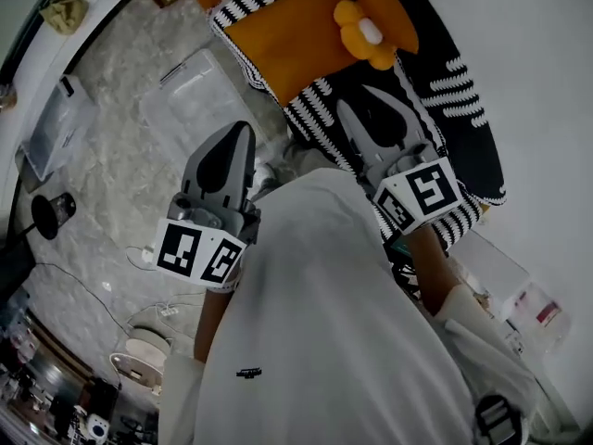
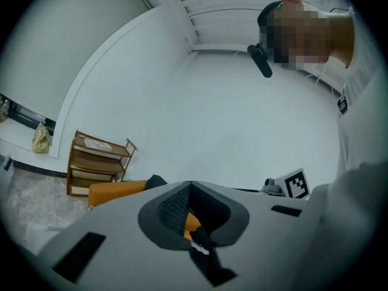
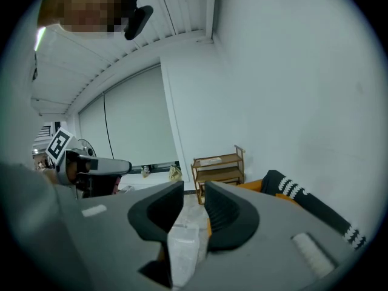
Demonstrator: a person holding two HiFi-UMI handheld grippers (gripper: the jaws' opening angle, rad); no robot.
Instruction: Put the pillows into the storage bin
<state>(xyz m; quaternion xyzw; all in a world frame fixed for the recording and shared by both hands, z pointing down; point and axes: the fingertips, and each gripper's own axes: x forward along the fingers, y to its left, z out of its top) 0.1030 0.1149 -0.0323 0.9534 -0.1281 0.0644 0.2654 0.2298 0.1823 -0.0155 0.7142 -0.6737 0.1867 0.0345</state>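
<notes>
An orange pillow with a black-and-white striped border lies on the marble floor at the top of the head view. A black pillow with white marks lies beside it, and an orange flower-shaped cushion rests on them. The clear storage bin stands on the floor to the pillows' left. I hold both grippers raised in front of my white shirt, away from the pillows. My left gripper is shut and holds nothing. My right gripper has its jaws a little apart, with nothing between them.
A wooden shelf stands against the white wall behind the pillows. A second clear container sits at the left. Cables, a small black fan and clutter fill the lower left; white boxes are at the right.
</notes>
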